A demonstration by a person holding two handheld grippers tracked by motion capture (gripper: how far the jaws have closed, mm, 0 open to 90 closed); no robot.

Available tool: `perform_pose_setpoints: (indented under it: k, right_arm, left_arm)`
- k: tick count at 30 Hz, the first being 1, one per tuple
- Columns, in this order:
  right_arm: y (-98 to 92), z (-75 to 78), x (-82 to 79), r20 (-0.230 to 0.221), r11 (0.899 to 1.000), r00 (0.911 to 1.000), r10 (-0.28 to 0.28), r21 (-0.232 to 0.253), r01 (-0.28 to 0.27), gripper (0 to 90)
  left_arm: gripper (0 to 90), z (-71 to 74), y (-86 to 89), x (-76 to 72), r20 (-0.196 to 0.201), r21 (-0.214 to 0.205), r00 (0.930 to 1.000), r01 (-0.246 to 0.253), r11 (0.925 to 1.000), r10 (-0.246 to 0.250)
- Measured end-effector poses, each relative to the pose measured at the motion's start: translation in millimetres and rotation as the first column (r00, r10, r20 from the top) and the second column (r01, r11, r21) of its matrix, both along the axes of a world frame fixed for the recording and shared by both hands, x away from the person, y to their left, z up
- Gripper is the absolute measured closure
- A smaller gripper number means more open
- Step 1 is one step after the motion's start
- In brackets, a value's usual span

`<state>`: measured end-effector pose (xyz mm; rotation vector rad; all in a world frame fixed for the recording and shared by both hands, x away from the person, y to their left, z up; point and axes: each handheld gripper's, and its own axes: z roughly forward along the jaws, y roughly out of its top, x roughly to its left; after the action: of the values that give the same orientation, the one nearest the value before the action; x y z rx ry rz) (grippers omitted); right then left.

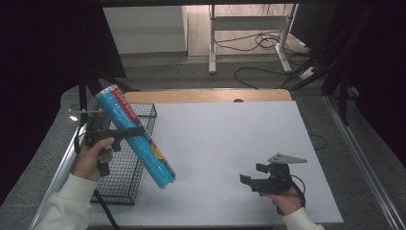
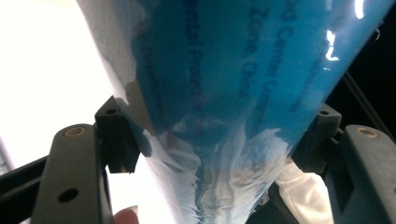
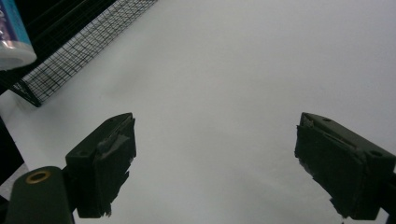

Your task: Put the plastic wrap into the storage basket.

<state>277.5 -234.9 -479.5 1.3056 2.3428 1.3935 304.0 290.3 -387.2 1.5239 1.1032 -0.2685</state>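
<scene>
Tongs, left (image 1: pixel 125 132): clamped on blue roll (image 1: pixel 135 136), mid-length.
Tongs, right (image 1: pixel 253 183): open, empty.
Roll axis: tilted, lower end beside wire basket (image 1: pixel 125 184).

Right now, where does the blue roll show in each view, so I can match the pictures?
High view: the blue roll slants from upper left to lower middle, clamped in the left claw, over the wire basket.
Left gripper view: its blue wrapper rises between the jaws, close up.
Right gripper view: just its white-rimmed end at the top left corner.
Shared landmark: the wire basket, seen beside the roll in the high view and right gripper view.
</scene>
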Motion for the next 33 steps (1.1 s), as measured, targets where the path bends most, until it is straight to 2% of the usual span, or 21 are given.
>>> perform_pose_setpoints:
  k: [6, 13, 16, 22, 29, 33]
  right_arm:
    - [-2.3, 0.2, 0.8, 0.009, 1.000, 0.9999, -0.012, -0.008, 0.012, 13.0]
    - [-1.8, -0.3, 1.7, 0.012, 1.000, 0.9998, -0.013, -0.019, 0.014, 13.1]
    - [-2.0, -0.5, 2.2, 0.010, 1.000, 0.9998, -0.016, -0.024, 0.017, 13.1]
    - [-1.8, -0.9, 2.6, 0.015, 0.999, 0.9997, -0.016, -0.032, 0.017, 13.3]
    - [-1.8, -1.6, 3.5, 0.017, 0.999, 0.9997, -0.016, -0.041, 0.017, 13.4]
    - [-2.2, -1.5, 3.7, 0.019, 0.999, 0.9997, -0.016, -0.043, 0.017, 13.3]
  left_arm:
    - [31.7, 7.6, 25.4, -7.3, 0.005, 0.017, 0.9999, -0.013, 0.9998, 0.013]
    - [31.7, 14.1, 53.9, -11.8, -0.001, 0.037, 0.9987, -0.050, 0.9980, 0.051]
    - [31.7, 18.4, 66.1, -14.3, 0.003, 0.067, 0.9987, -0.051, 0.9964, 0.051]
    - [31.7, 23.8, 78.5, -18.2, 0.007, 0.104, 0.9982, -0.060, 0.9928, 0.059]
    - [31.7, 18.9, 91.6, -16.6, -0.021, 0.145, 0.9973, -0.067, 0.9872, 0.070]
    - [31.7, 13.3, 100.2, -14.6, -0.040, 0.172, 0.9951, -0.082, 0.9816, 0.090]
